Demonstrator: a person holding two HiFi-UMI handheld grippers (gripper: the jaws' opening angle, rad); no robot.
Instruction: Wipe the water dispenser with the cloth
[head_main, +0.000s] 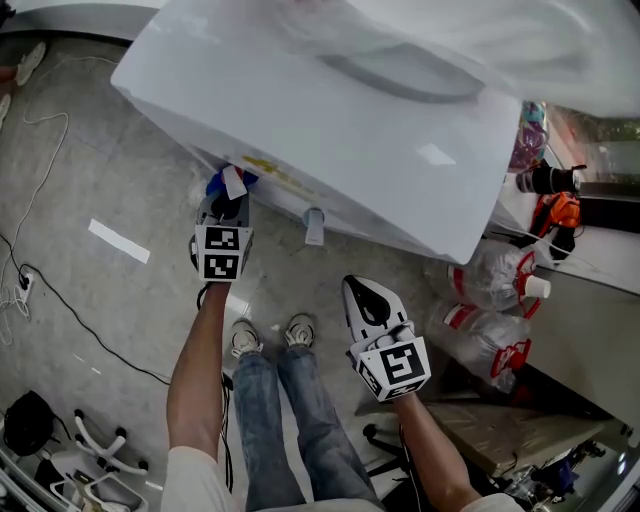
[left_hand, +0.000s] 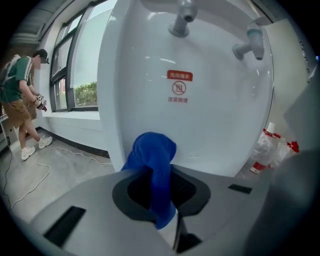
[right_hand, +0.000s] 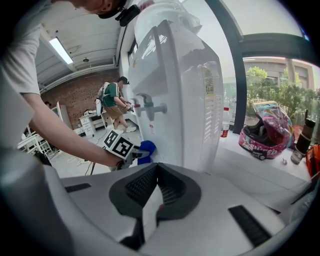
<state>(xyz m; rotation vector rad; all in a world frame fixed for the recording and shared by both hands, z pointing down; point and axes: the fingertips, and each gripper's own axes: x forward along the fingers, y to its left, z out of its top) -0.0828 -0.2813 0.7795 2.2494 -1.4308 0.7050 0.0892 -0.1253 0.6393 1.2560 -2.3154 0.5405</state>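
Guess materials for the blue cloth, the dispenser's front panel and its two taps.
Cloth: soft fabric, probably microfibre or terry. It looks matte and fuzzy, and bunches and droops where the left gripper pinches it.
Front panel: likely moulded plastic. It is white and glossy, with soft reflections.
Taps: probably plastic, one grey, the other with a pale cap. The sheen is dull, but metal can't be ruled out.

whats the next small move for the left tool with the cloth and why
Probably press the blue cloth against the front panel of the water dispenser and slide it sideways. The left tool is shut on the cloth, whose bunched end sits right at the white panel below the red label; whether it touches is unclear. The right tool is shut on nothing.
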